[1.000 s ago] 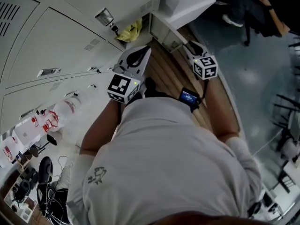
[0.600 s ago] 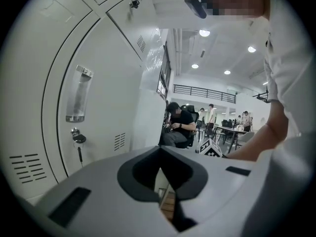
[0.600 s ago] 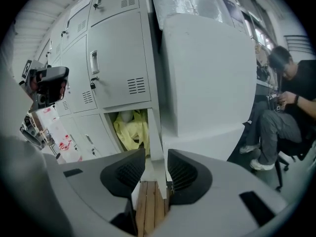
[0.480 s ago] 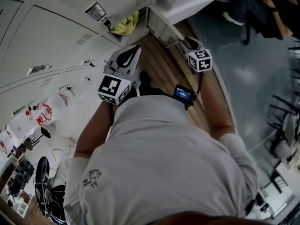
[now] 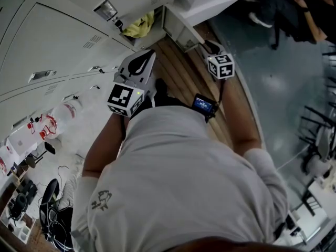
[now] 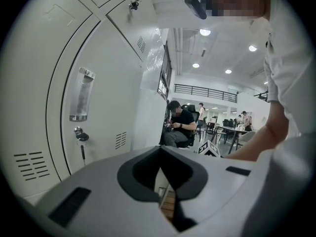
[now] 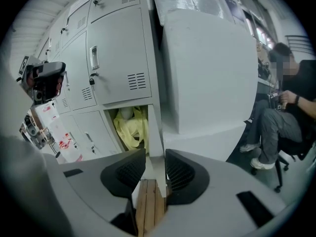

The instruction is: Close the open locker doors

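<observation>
Bottom locker door (image 7: 157, 132) hangs open, yellow bag (image 7: 129, 127) inside; its free edge sits between the spread jaws of the right gripper (image 7: 155, 172), unpinched; left gripper (image 6: 167, 194) jaws nearly together, empty; neighbouring doors (image 7: 121, 58) shut; pushing closed remains, I judge.

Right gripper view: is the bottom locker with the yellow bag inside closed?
No, the locker door stands open, seen edge-on, and the yellow bag shows inside the compartment.
</observation>
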`<state>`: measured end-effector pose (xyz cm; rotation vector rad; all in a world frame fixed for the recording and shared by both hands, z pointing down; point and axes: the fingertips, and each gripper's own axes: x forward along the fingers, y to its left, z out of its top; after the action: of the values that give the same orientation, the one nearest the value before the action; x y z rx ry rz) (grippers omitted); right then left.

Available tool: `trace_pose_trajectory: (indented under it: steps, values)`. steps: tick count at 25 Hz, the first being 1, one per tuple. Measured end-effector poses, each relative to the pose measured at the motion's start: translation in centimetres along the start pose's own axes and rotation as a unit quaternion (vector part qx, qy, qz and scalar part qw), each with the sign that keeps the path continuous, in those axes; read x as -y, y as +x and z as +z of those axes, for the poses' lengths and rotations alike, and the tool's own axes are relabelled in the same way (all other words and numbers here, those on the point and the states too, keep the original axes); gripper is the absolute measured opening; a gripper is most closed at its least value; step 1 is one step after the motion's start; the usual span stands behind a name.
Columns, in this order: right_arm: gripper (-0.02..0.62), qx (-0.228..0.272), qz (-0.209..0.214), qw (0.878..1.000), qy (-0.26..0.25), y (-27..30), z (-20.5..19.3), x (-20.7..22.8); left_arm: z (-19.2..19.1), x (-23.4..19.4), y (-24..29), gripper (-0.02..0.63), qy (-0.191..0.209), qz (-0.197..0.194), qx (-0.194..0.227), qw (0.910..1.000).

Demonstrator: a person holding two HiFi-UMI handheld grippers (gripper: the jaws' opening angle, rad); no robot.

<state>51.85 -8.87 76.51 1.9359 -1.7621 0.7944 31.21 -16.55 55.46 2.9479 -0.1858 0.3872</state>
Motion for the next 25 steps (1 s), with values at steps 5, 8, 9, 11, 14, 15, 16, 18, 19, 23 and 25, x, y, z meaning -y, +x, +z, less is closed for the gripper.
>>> trace_pose_trajectory:
  steps: [5, 8, 9, 11, 14, 15, 16, 18, 19, 23, 25]
  values:
    - [0.109, -0.004, 0.004, 1.0, -0.006, -0.2, -0.1, -0.8, 0.1, 0.3, -0.1, -0.005, -0.002, 0.001, 0.004, 1.0]
    - [0.095, -0.008, 0.012, 1.0, -0.009, 0.1, -0.6, -2.0, 0.0, 0.0, -0.4, -0.005, -0.001, 0.004, 0.005, 1.0]
    - [0.092, -0.011, 0.016, 1.0, -0.012, 0.2, -0.7, -2.5, 0.0, -0.1, -0.6, -0.005, -0.001, 0.005, 0.006, 1.0]
    - [0.091, -0.014, 0.025, 0.999, -0.016, 0.4, -0.8, -3.4, 0.1, -0.3, -0.9, -0.005, -0.002, 0.009, 0.007, 0.9999]
    - [0.091, -0.019, 0.039, 0.999, -0.021, 0.7, -0.9, -4.9, -0.1, -0.6, -1.5, -0.005, -0.002, 0.017, 0.007, 0.9998]
    - [0.091, -0.019, 0.043, 0.999, -0.023, 0.8, -0.9, -5.3, -0.1, -0.7, -1.7, -0.005, -0.003, 0.02, 0.007, 0.9998]
    - [0.091, -0.02, 0.048, 0.998, -0.025, 0.8, -0.8, -5.7, -0.2, -0.8, -2.0, -0.005, -0.003, 0.024, 0.008, 0.9997]
    - [0.091, -0.021, 0.056, 0.998, -0.028, 0.9, -0.8, -6.6, -0.1, -1.2, -2.6, -0.005, -0.004, 0.032, 0.009, 0.9994]
    - [0.091, -0.022, 0.061, 0.998, -0.028, 1.0, -0.8, -7.0, -0.1, -1.4, -2.9, -0.005, -0.004, 0.036, 0.01, 0.9993]
    - [0.092, -0.025, 0.082, 0.996, -0.036, 1.5, -0.6, -9.0, -0.4, -2.1, -4.2, -0.005, -0.006, 0.055, 0.014, 0.9984]
    - [0.097, -0.026, 0.094, 0.994, -0.04, 1.8, -0.5, -10.1, -0.7, -2.6, -4.8, -0.005, -0.009, 0.066, 0.014, 0.9977]
